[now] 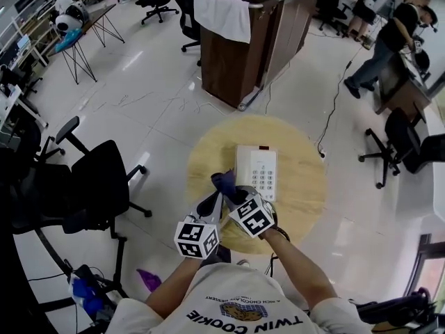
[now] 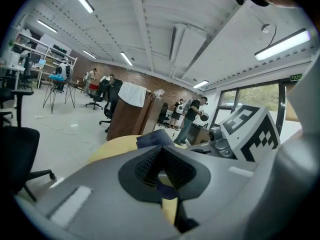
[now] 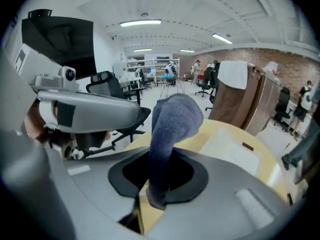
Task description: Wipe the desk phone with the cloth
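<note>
The white desk phone [image 1: 256, 171] lies flat in the middle of the round yellow table [image 1: 306, 179]. A dark blue cloth [image 1: 224, 181] bunches up just left of the phone's near corner. Both grippers meet at it. My left gripper [image 1: 212, 204] is shut, with a fold of the cloth [image 2: 155, 138] sticking out past its jaws. My right gripper [image 1: 233, 197] is shut on the cloth [image 3: 172, 129], which stands up from its jaws in a thick roll. Beyond that roll, the right gripper view shows the phone [image 3: 235, 151].
A brown wooden cabinet [image 1: 236, 54] with a white towel [image 1: 222, 14] over its top stands beyond the table. A black office chair [image 1: 97, 183] is to the left. A cable [image 1: 334, 110] trails across the floor. People [image 1: 386, 40] work at desks at the back right.
</note>
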`<state>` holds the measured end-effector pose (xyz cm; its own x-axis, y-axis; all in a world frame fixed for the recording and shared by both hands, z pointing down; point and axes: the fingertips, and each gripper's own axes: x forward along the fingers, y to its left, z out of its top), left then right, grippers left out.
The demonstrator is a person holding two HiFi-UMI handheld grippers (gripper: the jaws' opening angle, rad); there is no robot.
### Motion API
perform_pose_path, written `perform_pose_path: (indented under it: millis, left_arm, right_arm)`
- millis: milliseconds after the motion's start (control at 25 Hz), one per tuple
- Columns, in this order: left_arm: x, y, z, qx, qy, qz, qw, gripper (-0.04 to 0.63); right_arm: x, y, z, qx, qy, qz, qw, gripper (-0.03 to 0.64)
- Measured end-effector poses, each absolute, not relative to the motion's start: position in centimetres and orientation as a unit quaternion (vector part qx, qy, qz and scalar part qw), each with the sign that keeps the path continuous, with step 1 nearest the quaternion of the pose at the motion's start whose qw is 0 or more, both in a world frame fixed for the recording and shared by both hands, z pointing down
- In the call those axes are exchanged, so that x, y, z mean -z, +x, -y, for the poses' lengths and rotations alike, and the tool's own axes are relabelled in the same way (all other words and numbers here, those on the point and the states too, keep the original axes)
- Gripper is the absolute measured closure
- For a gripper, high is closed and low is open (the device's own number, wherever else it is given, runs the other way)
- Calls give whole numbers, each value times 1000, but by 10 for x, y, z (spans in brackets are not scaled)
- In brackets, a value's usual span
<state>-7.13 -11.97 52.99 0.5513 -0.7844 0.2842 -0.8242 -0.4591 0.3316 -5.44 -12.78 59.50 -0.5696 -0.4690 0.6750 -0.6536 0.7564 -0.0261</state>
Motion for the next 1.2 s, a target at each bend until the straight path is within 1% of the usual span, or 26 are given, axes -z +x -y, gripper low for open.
perform_pose_path:
  millis: [160,480,680,880,1040,1200]
  left_arm:
    - [-519,-45,101,-42,865,454,210,603]
    - [-491,7,50,-33,890,418,181,603]
    - [-474,22,19,-21,893,417,168,603]
    - [-449,27,-5,-9,901,412,133,603]
    - [-438,30,-19,-8,913,394,108,603]
    - [-435,27,-21,-11,918,382,108,603]
  right_arm:
    - [-571,-28,111,-134,357,875,299,551]
    - [-517,27,58,-137,431,870,196,551]
    - [-491,52,24,-128,474,859,143,551]
    - [-458,63,-9,-100,509,851,85,551]
    - [-445,66,-25,-80,532,841,63,552]
    - [-441,63,-27,-77,545,833,58,552]
